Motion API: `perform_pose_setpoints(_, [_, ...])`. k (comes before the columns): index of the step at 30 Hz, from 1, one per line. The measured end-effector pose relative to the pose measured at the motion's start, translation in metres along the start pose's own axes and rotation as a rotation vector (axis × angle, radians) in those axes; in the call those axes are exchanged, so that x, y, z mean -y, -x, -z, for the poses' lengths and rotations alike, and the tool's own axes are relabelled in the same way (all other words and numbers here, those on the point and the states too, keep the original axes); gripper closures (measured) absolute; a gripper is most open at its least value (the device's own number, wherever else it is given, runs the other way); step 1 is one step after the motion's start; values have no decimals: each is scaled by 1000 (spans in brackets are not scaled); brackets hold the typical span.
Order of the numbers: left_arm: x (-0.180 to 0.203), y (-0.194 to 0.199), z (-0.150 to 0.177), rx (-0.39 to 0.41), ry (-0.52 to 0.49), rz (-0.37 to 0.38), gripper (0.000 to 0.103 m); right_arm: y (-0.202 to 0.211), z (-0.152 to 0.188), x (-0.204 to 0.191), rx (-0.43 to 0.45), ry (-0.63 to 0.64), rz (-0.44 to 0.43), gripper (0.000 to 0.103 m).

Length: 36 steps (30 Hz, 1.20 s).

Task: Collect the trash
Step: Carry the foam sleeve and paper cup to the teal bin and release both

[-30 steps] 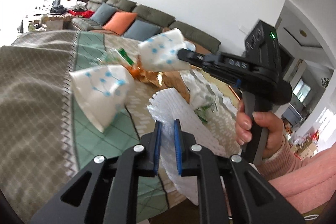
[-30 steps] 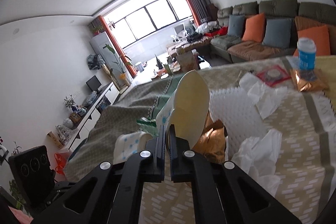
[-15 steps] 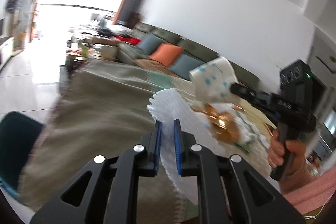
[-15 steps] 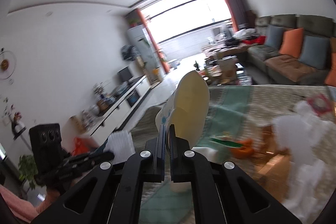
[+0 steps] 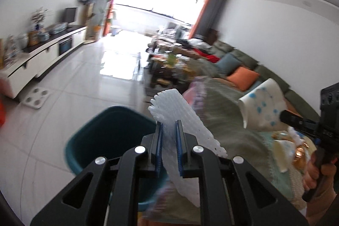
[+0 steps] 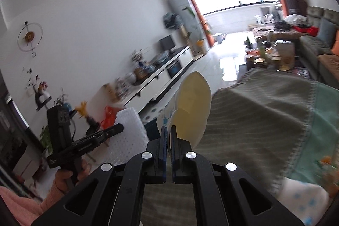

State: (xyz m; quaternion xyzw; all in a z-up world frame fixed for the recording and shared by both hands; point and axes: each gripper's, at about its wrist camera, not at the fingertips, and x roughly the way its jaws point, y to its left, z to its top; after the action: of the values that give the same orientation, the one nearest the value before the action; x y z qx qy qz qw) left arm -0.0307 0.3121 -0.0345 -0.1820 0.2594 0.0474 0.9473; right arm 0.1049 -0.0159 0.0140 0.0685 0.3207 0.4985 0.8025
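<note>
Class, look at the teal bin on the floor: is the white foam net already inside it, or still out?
Out. The foam net is clamped in the left tool, above the bin's rim.

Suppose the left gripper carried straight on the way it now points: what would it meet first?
Probably the teal bin. The left gripper, shut on the white foam net, aims just past the bin's far rim; depth is unclear, so it might instead pass over to the tiled floor.

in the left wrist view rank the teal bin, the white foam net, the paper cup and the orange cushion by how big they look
1. teal bin, partly hidden by the gripper
2. white foam net, close to the camera, so its real size is unsure
3. paper cup, not far behind the net
4. orange cushion, smallest, but farthest away
</note>
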Motion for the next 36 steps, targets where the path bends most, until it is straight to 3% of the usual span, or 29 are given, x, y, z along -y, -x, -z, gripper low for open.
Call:
perform_pose_setpoints(6, [-42, -11, -5, -35, 18, -105, 90, -45, -3, -12, -78, 28, -29, 99])
perform_pose_setpoints(13, [-43, -34, 3, -90, -13, -198, 89, -93, 0, -24, -166, 51, -19, 99])
perform_pose_setpoints(18, [-47, -48, 6, -128, -6, -209, 86, -121, 2, -32, -233, 77, -7, 99])
perform_pose_setpoints(24, [-57, -62, 8, -158, 23, -199, 74, -145, 7, -39, -292, 87, 11, 95])
perform_pose_setpoints(28, [-63, -70, 14, -169, 38, -182, 60, -147, 6, -37, -293, 74, 18, 86])
perform_pose_setpoints(34, [-51, -65, 13, -130, 49, -156, 58, -129, 2, -35, -256, 63, 17, 78])
perform_pose_setpoints(36, [-40, -53, 9, -85, 34, -135, 51, -116, 1, -33, -232, 64, 14, 74])
